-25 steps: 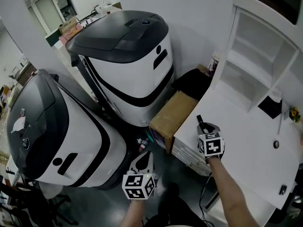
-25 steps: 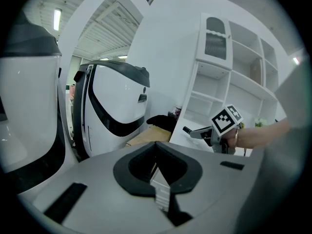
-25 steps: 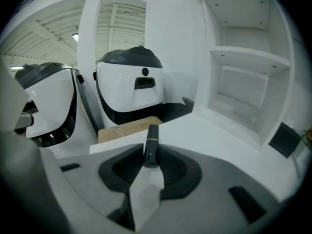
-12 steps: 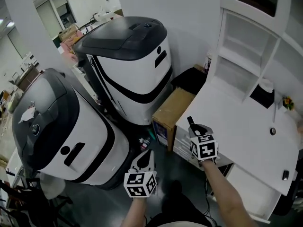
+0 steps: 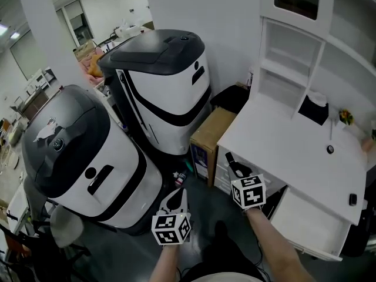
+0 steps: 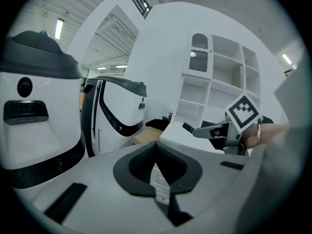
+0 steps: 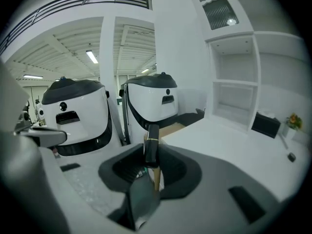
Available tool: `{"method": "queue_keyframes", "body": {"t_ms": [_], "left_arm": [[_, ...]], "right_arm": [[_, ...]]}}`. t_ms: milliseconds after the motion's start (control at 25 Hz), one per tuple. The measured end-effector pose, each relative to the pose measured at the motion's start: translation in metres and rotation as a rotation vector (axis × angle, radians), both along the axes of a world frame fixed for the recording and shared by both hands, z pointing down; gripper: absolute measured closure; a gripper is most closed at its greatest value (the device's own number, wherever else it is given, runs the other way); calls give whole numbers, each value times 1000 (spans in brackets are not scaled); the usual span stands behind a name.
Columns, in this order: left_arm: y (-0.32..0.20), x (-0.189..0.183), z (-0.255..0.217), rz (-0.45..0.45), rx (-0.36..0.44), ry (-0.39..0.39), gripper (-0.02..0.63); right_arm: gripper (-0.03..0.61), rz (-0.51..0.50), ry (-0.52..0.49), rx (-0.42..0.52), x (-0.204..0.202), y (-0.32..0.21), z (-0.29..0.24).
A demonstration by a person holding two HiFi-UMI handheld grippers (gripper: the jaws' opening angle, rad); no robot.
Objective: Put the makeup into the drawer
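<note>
Right gripper view shows the right gripper (image 7: 152, 165) clamped on a slim dark makeup tube (image 7: 151, 144), which sticks out past the jaws along their line. In the head view, the pulled-out white drawer (image 5: 305, 222) lies to the lower right of that gripper, under the desk (image 5: 294, 151) edge, and the tube points away from it. By contrast, the left gripper (image 6: 157, 152), its jaws together on nothing, hangs farther off, so the right hand is the nearer.

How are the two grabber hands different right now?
The right gripper is shut on a black makeup tube; the left gripper is shut with nothing in it. The right gripper sits at the edge of the white desk; the left gripper hangs over the dark floor. Both carry a marker cube.
</note>
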State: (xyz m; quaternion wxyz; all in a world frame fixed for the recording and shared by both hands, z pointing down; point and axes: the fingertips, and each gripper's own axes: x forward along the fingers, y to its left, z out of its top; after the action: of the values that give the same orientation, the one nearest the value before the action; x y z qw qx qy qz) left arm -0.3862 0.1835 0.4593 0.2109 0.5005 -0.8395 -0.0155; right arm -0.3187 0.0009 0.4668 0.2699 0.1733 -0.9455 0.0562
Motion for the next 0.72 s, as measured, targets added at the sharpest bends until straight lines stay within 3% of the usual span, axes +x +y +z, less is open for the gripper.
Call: {"method": "queue_keyframes", "body": {"t_ms": [360, 720], "left_arm": [[14, 27, -3, 33, 22, -5, 611], [-7, 65, 0, 146, 25, 3, 611]], "right_arm": [[479, 16, -22, -46, 49, 60, -2], [479, 88, -28, -75, 101, 81, 1]]}}
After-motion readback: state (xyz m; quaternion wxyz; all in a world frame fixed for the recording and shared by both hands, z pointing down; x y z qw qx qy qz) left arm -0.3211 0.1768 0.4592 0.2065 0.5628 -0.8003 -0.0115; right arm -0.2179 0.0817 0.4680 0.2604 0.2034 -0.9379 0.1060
